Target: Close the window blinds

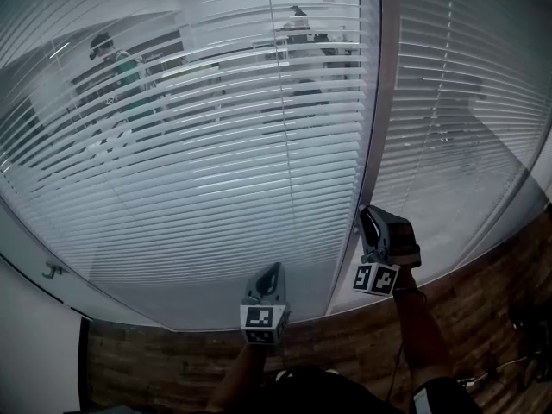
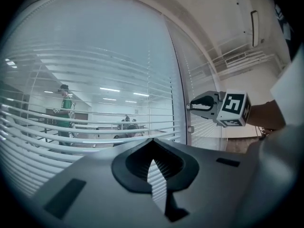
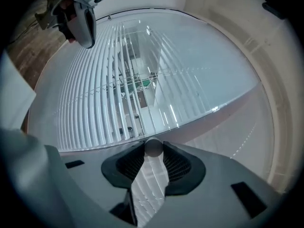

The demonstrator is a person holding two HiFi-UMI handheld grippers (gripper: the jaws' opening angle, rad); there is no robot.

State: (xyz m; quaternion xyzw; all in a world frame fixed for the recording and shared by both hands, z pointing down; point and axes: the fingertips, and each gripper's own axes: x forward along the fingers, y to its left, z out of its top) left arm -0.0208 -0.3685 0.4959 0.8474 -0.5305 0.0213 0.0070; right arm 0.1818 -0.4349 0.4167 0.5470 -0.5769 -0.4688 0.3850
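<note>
The white slatted blinds (image 1: 216,171) fill the big left pane, and their slats stand partly open, so the room behind shows through. A second blind (image 1: 448,128) covers the pane to the right of the grey post (image 1: 379,102). My right gripper (image 1: 366,216) is up against that post, shut on a round grey knob (image 3: 153,147) that sits between its jaw tips (image 3: 153,150). In the left gripper view it (image 2: 191,107) touches the post just above a small knob (image 2: 190,128). My left gripper (image 1: 271,272) hangs lower in front of the left blind, shut and empty (image 2: 152,148).
A wood-patterned band (image 1: 483,300) runs under the window sill. A small metal handle (image 1: 53,272) sticks out at the lower left of the frame. Behind the glass stand a person in green (image 1: 121,67) and desks with seated people (image 1: 302,33).
</note>
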